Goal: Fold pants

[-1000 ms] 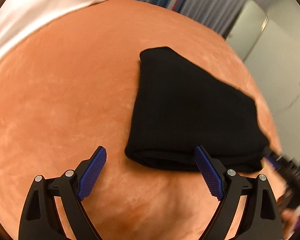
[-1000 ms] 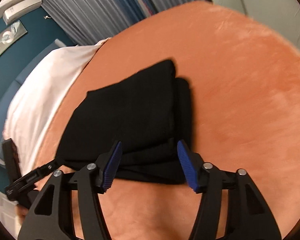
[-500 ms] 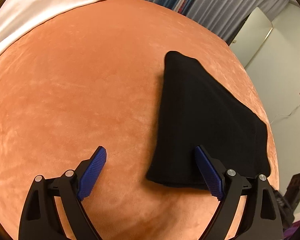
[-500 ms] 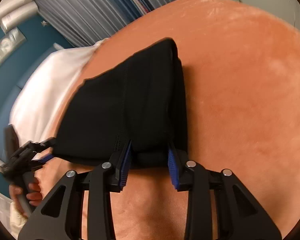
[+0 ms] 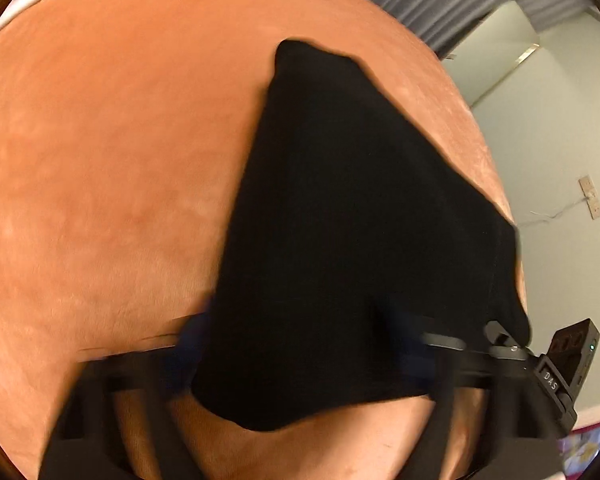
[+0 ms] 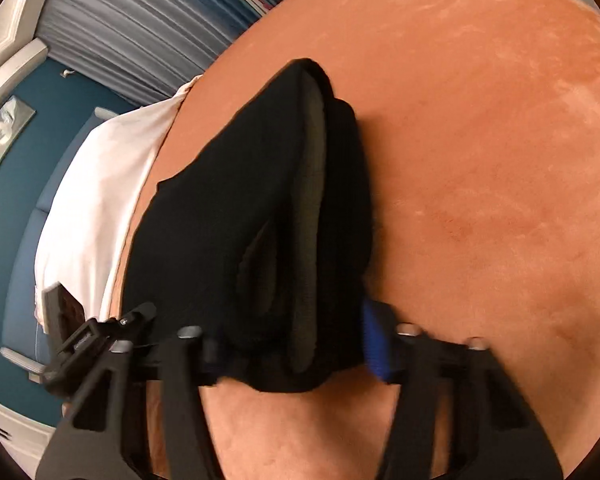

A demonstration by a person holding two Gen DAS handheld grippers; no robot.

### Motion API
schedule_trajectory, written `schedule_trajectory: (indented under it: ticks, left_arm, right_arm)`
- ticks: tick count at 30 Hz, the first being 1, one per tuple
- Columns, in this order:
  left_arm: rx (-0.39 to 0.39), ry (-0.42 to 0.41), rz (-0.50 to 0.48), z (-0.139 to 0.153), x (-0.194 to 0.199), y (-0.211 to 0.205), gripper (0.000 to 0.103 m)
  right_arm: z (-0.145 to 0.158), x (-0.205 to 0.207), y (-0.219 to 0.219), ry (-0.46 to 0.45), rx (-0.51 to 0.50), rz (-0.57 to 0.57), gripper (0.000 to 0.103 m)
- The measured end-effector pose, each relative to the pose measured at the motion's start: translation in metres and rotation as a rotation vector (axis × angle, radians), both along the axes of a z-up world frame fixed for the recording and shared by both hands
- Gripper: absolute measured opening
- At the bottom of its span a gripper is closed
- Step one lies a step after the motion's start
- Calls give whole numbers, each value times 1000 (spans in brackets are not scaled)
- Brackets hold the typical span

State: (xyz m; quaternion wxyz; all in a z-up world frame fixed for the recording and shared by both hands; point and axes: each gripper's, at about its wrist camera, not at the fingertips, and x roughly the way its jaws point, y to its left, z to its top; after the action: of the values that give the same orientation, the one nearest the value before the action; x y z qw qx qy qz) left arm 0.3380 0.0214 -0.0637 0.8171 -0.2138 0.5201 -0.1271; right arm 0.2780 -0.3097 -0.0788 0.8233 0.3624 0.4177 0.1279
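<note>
The folded black pants (image 5: 340, 200) lie on an orange blanket (image 5: 100, 160), with their near edge raised off it. My left gripper (image 5: 300, 356) is blurred and its jaws are closing, with the pants' near corner bunched between the fingers and hanging below them. In the right wrist view the pants (image 6: 228, 220) show stacked folds with a grey inner layer. My right gripper (image 6: 294, 344) is also closing, and its blue pads (image 6: 374, 344) press the thick folded edge from both sides. Each gripper shows at the edge of the other's view.
The orange blanket (image 6: 480, 160) covers a bed, and a white sheet (image 6: 100, 200) lies at its far end. Grey curtains (image 6: 140, 20) and a teal wall stand behind. A pale wall (image 5: 540, 120) with a socket is off the bed's right side.
Both grippers have narrowed around the pants' near edge, the left from wide open. That edge has lifted off the blanket and the folds have bunched. The left view has moved closer to the pants.
</note>
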Motion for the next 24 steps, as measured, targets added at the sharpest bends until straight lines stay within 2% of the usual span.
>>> schedule_trajectory:
  ticks: [1, 2, 4, 6, 7, 8, 10, 11, 12, 13, 14, 15, 16, 17, 18, 19, 21, 22, 23, 24]
  left_arm:
    - [2, -5, 5, 6, -4, 1, 27]
    - [6, -22, -1, 15, -10, 2, 23]
    - [-25, -43, -23, 33, -32, 9, 23]
    - [-62, -22, -58, 36, -61, 14, 23]
    - [-55, -13, -72, 34, -70, 15, 27]
    - [-14, 0, -87, 25, -84, 12, 37]
    - [71, 8, -84, 12, -94, 8, 50]
    - [104, -13, -63, 12, -101, 9, 51]
    - [114, -36, -50, 20, -104, 12, 51]
    - [129, -69, -32, 32, -108, 14, 50]
    - [176, -157, 16, 58, -115, 18, 48]
    - [232, -253, 58, 82, -120, 18, 48]
    - [293, -335, 87, 102, -123, 14, 50]
    - [334, -385, 99, 114, -122, 8, 57]
    - [383, -436, 90, 126, -114, -5, 60]
    - [402, -440, 74, 127, -103, -16, 62]
    - [429, -339, 14, 101, -64, -42, 62]
    - [445, -282, -14, 85, -52, -49, 58]
    - [472, -235, -14, 69, -42, -53, 45]
    - [499, -203, -8, 54, -35, -57, 45]
  right_arm:
    - [10, -6, -1, -25, 36, 8, 32]
    - [19, -15, -1, -50, 71, 25, 31]
    - [32, -38, 0, -77, 76, 49, 31]
    - [29, -65, -1, -65, 77, 66, 32]
    - [18, -77, -2, -40, 80, 64, 32]
    - [9, -80, -1, -17, 53, 59, 36]
    - [-10, -82, -2, 41, -50, 42, 55]
    - [-5, -87, -6, 15, -14, 6, 55]
    - [6, -91, -9, -9, -34, -35, 55]
    - [24, -95, -9, -58, -104, -78, 55]
    - [51, -98, -5, -139, -214, -121, 49]
    - [70, -94, 2, -184, -280, -125, 39]
    - [84, -87, 10, -214, -310, -101, 33]
    - [97, -71, 24, -238, -315, -44, 23]
    - [102, -51, 42, -244, -329, 15, 14]
    - [102, -35, 54, -240, -350, 63, 12]
    - [75, 7, 84, -164, -439, 155, 7]
    - [53, 27, 86, -93, -502, 160, 5]
    - [29, 43, 75, -37, -502, 128, 0]
    - [21, 47, 60, -21, -428, 95, 0]
